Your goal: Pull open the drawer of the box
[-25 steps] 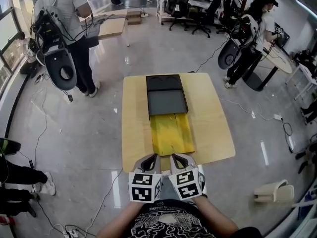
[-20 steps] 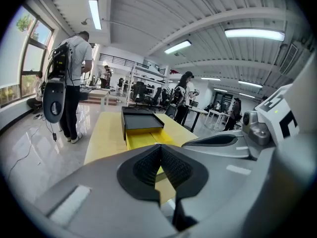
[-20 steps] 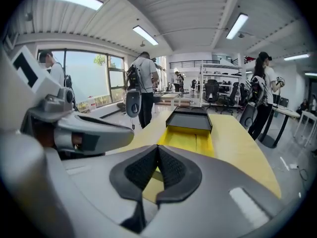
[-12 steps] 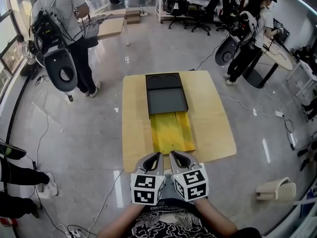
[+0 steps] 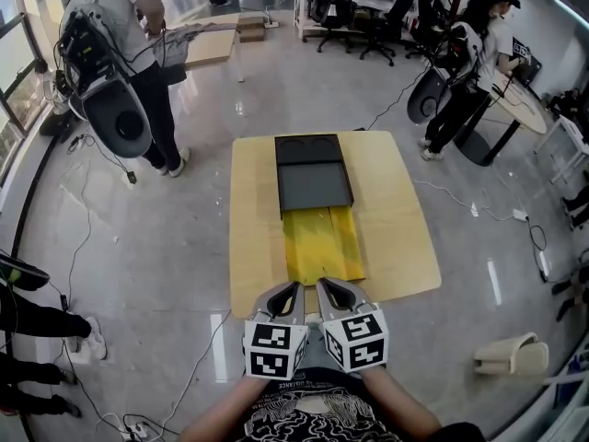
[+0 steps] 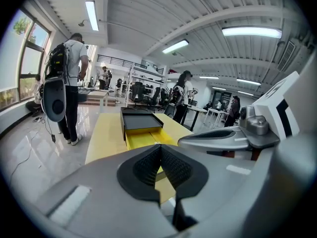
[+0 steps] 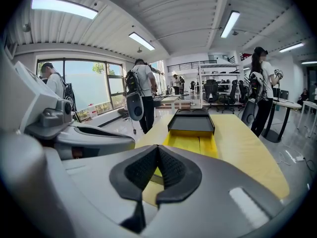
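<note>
A dark flat box [image 5: 313, 174] lies on the wooden table [image 5: 396, 212]. Its yellow drawer [image 5: 322, 245] stands pulled far out toward me. In the gripper views the box [image 6: 140, 119] [image 7: 192, 120] sits straight ahead with the drawer [image 6: 142, 138] [image 7: 194, 143] out in front of it. My left gripper [image 5: 290, 295] and right gripper [image 5: 324, 291] hover side by side at the table's near edge, just short of the drawer's front. Both are shut with nothing between their pads [image 6: 159, 165] [image 7: 157, 167].
A person with a backpack rig [image 5: 115, 72] stands left beyond the table. Another person [image 5: 474, 58] stands at the far right by a round table. Cables [image 5: 74, 247] trail over the glossy floor. Office chairs [image 5: 359, 17] and desks fill the back.
Both grippers have drifted slightly right and nearer the drawer's front. The person at the left has shifted. The drawer stays out as before.
</note>
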`<action>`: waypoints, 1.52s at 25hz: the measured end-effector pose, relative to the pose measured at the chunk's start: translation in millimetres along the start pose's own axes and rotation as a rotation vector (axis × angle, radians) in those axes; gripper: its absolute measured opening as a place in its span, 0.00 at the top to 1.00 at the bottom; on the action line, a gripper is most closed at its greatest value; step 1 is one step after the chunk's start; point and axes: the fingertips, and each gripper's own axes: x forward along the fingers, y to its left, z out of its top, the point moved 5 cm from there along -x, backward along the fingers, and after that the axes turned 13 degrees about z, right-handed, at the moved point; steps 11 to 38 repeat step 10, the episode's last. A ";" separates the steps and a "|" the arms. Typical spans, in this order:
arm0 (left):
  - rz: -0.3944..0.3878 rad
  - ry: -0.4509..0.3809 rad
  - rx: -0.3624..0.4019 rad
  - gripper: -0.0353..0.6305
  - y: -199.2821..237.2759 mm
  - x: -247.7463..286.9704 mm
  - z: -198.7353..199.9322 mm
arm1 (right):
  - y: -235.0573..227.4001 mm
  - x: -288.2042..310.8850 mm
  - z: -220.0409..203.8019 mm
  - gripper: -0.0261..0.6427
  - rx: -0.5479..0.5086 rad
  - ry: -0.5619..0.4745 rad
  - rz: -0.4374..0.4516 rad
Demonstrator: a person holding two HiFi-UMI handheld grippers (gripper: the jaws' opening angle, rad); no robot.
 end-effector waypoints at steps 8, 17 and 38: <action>-0.002 0.003 -0.003 0.92 60.5 -73.4 -10.2 | 95.3 10.5 5.0 0.95 0.002 0.007 0.001; -0.003 0.006 -0.003 0.92 82.2 -116.9 -15.1 | 143.8 4.6 6.7 0.95 0.002 0.008 0.000; -0.003 0.006 -0.003 0.92 82.2 -116.9 -15.1 | 143.8 4.6 6.7 0.95 0.002 0.008 0.000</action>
